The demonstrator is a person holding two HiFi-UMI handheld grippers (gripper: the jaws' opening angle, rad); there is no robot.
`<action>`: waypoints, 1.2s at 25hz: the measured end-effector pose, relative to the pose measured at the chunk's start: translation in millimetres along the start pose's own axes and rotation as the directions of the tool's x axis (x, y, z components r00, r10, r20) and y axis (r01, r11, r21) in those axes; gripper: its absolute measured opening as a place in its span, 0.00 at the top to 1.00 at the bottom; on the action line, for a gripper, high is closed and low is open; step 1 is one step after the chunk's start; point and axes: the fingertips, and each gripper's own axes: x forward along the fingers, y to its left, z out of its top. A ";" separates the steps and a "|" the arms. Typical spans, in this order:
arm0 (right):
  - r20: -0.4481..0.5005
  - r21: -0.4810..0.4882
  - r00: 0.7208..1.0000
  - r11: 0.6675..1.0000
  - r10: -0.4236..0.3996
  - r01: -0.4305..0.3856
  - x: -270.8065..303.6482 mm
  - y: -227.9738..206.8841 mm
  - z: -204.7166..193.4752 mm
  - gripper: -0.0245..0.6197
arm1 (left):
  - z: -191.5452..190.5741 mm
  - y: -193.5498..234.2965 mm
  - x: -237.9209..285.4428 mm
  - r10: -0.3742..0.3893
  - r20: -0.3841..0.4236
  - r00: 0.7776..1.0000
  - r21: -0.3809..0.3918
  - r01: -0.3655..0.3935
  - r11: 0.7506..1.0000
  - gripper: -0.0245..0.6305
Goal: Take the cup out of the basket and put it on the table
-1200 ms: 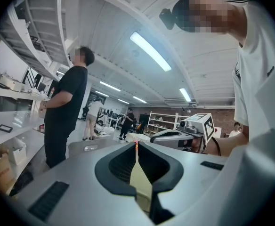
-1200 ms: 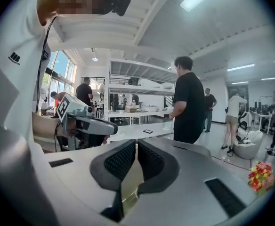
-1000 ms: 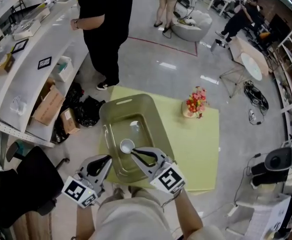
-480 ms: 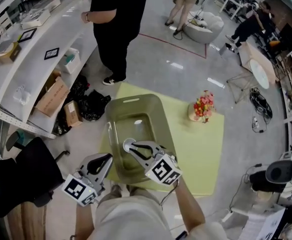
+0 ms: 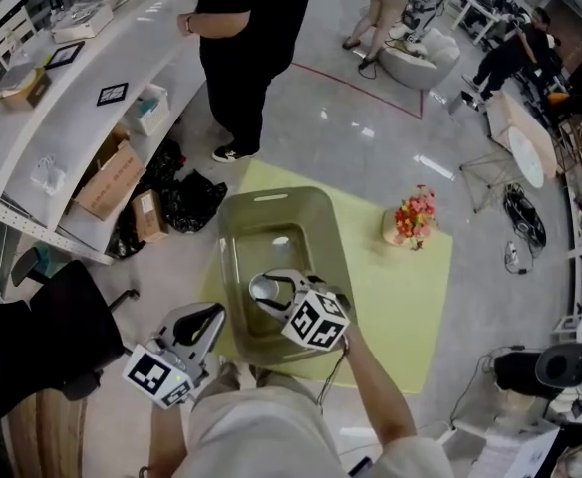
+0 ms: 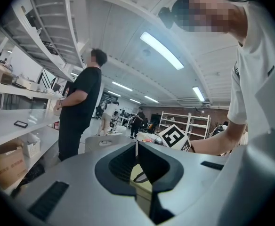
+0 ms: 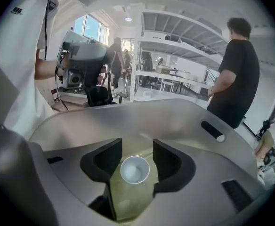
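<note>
Right gripper view is showing the cup [image 7: 134, 170] standing in the basket [image 7: 184, 114], long axis vertical, mouth up, untouched between the right gripper [image 7: 137, 149] jaws, which have just been opening; the left gripper [image 6: 136, 144] is pressing its jaws together.

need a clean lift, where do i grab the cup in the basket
Probably across the cup by its wall, coming from above: it stands upright, mouth up, on the basket floor. The right hand-held gripper has just been opening its jaws, the cup between them, untouched.

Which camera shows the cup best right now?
Right gripper view: the cup sits close and centred, mouth up, in the basket. Head view shows it small and partly covered; left gripper view doesn't show it.
</note>
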 end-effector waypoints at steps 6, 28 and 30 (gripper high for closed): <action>-0.102 -0.057 0.991 0.994 0.085 -0.091 25.9 5.6 -24.8 0.57 | -3.0 4.6 -1.2 0.017 0.003 1.000 -0.012 -0.017 1.000 0.93; -0.340 -0.132 0.914 0.950 0.223 -0.282 93.9 12.7 -101.5 0.30 | -10.9 17.6 -6.3 0.046 -0.005 0.999 -0.038 -0.046 0.998 0.93; -0.342 -0.127 0.910 0.948 0.233 -0.291 96.2 13.8 -103.1 0.30 | -11.2 18.5 -6.8 0.048 -0.005 0.999 -0.039 -0.048 0.998 0.93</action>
